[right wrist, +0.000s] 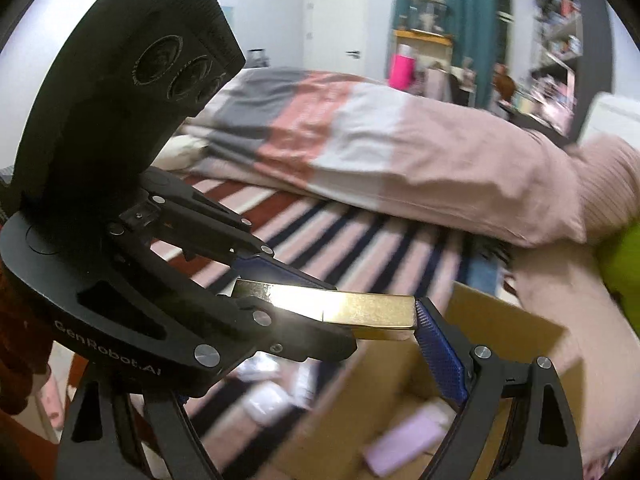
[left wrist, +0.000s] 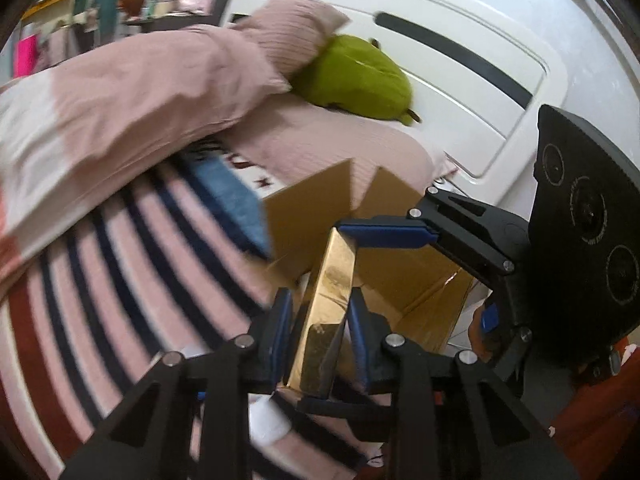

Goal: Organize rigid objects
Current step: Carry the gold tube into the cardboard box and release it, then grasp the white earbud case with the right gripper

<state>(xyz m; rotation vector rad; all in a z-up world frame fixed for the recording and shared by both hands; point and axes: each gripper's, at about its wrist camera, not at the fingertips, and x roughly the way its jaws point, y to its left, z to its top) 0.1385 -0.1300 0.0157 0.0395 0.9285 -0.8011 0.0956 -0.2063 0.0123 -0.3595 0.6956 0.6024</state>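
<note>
A shiny gold box (left wrist: pixel 332 280) hangs in the air over an open cardboard box (left wrist: pixel 404 280). My left gripper (left wrist: pixel 320 300) is shut on the gold box's narrow sides, with a blue pad on each side. My right gripper (right wrist: pixel 320 308) holds the same gold box (right wrist: pixel 360 308) end to end. Its right fingertip (right wrist: pixel 420 312) presses the box's far end, and its other finger is hidden behind the left gripper (right wrist: pixel 340 316). In the left wrist view the right gripper's upper pad (left wrist: pixel 384 234) sits against the box's top end.
The cardboard box (right wrist: pixel 500 340) stands on a bed with a striped sheet (right wrist: pixel 340 236); a lilac item (right wrist: pixel 404 440) lies inside it. A pink and grey duvet (right wrist: pixel 360 140), a pink pillow (left wrist: pixel 296 28) and a green plush (left wrist: pixel 356 76) lie beyond, with a white headboard (left wrist: pixel 460 92) behind.
</note>
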